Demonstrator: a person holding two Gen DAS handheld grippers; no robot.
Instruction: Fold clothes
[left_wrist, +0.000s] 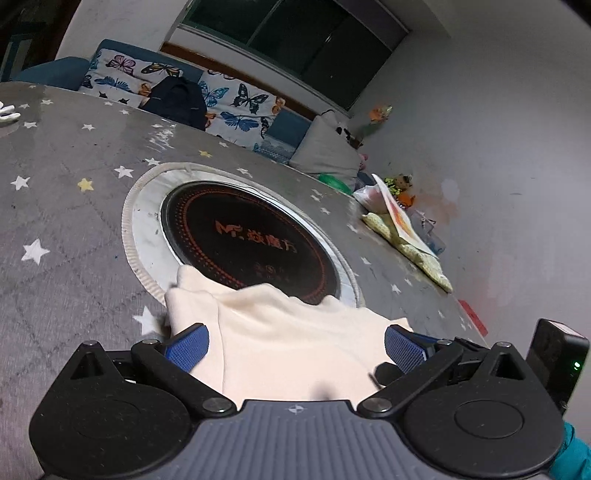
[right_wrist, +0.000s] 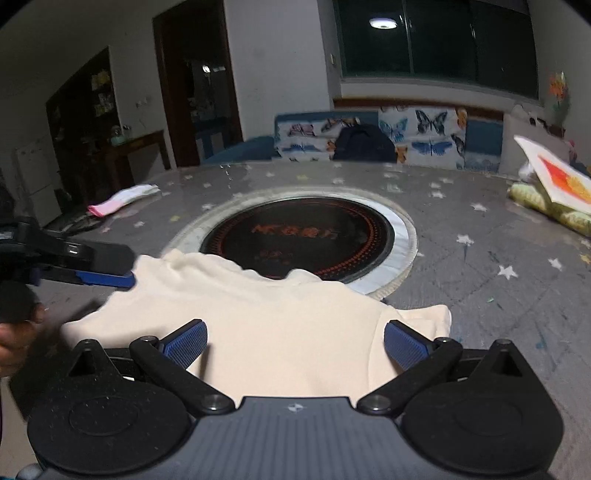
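A cream garment (left_wrist: 280, 332) lies bunched on the grey star-patterned table, its far edge over the black round hob. My left gripper (left_wrist: 295, 349) is open, its blue pads either side of the cloth, just above it. The same garment (right_wrist: 266, 325) shows in the right wrist view. My right gripper (right_wrist: 295, 345) is open over its near part, pads wide apart. The left gripper (right_wrist: 107, 277) also appears at the garment's left edge, seen from the side.
The round black hob (right_wrist: 299, 236) sits sunk in the grey table (right_wrist: 480, 295). A pink and white cloth (right_wrist: 122, 199) lies at the far left. A yellow-green cushion and a board (right_wrist: 557, 188) lie at the far right. A butterfly-print sofa (right_wrist: 406, 136) stands behind.
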